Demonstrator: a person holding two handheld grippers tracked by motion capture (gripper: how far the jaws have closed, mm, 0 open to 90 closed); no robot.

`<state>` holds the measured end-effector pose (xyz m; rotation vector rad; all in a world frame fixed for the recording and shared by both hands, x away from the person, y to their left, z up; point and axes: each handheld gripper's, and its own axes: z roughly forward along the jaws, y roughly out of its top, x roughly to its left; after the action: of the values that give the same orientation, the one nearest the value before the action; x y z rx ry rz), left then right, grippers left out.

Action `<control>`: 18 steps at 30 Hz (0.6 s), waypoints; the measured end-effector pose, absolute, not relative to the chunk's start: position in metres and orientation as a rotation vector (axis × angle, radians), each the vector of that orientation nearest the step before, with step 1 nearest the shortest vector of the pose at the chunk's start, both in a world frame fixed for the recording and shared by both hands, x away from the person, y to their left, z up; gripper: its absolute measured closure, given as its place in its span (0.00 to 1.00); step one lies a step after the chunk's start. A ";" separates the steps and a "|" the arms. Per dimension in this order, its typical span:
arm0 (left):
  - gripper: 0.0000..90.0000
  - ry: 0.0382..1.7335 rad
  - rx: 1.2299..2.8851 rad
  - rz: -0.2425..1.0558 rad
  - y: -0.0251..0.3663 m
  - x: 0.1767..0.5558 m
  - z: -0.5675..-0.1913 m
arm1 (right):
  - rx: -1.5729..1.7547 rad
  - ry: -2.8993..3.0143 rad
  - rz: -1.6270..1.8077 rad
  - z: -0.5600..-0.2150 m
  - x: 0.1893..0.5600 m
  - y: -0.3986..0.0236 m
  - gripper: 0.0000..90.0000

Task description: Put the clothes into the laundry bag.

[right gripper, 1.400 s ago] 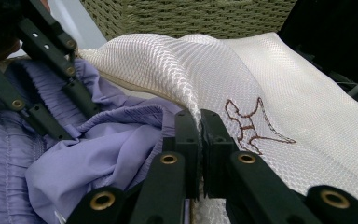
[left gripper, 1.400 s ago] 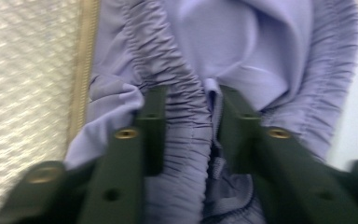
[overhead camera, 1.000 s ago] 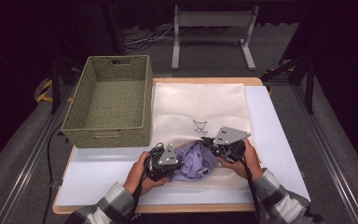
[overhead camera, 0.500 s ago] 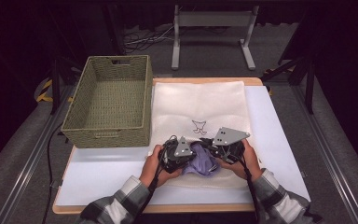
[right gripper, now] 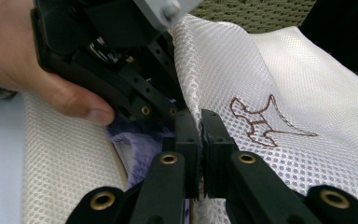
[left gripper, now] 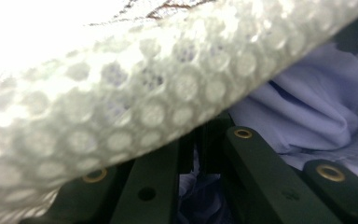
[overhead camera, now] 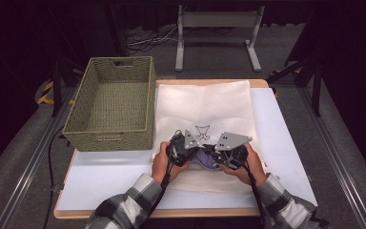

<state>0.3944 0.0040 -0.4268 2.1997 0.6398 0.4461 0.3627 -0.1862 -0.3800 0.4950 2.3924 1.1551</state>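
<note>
A white mesh bag (overhead camera: 205,102) with a brown stitched emblem (right gripper: 261,121) lies flat on the table. At its near end a purple cloth (overhead camera: 206,160) sits in the bag's mouth. My left gripper (overhead camera: 196,150) is shut on the purple cloth (left gripper: 307,112), with its jaws tucked under the raised mesh (left gripper: 121,93). Facing it, my right gripper (overhead camera: 213,150) is shut on the bag's upper edge (right gripper: 191,93) and holds it lifted. In the right gripper view the purple cloth (right gripper: 140,140) shows below the pinched mesh, and the other hand (right gripper: 23,51) is close by.
A green woven basket (overhead camera: 107,138) stands empty at the left of the bag, touching its edge. The pale table top (overhead camera: 114,176) extends in front of the basket and right of the bag. A metal stand (overhead camera: 217,14) is on the floor beyond the table.
My left gripper has moved right toward the right gripper, carrying the purple cloth deeper under the mesh. Less of the cloth shows now. The right gripper has stayed put.
</note>
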 end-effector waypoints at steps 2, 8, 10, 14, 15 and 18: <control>0.94 0.610 2.162 0.411 0.010 0.390 -0.421 | 0.501 2.391 1.147 -0.381 0.364 -0.189 0.97; 0.90 0.536 2.137 0.407 0.020 0.372 -0.410 | 0.520 2.367 1.155 -0.378 0.364 -0.195 0.97; 0.86 0.523 2.131 0.409 0.021 0.369 -0.409 | 0.519 2.365 1.154 -0.378 0.364 -0.195 0.97; 0.68 0.482 2.108 0.353 0.022 0.360 -0.406 | 0.517 2.360 1.153 -0.378 0.363 -0.195 0.97; 0.64 0.480 2.108 0.350 0.021 0.359 -0.406 | 0.517 2.362 1.151 -0.378 0.363 -0.194 0.97; 0.42 0.469 2.126 0.310 0.015 0.357 -0.409 | 0.516 2.363 1.152 -0.378 0.363 -0.194 0.97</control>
<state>0.3574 0.0153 -0.4092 2.1263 0.4685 0.3100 0.3634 -0.1945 -0.3779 0.5163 2.3626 1.1519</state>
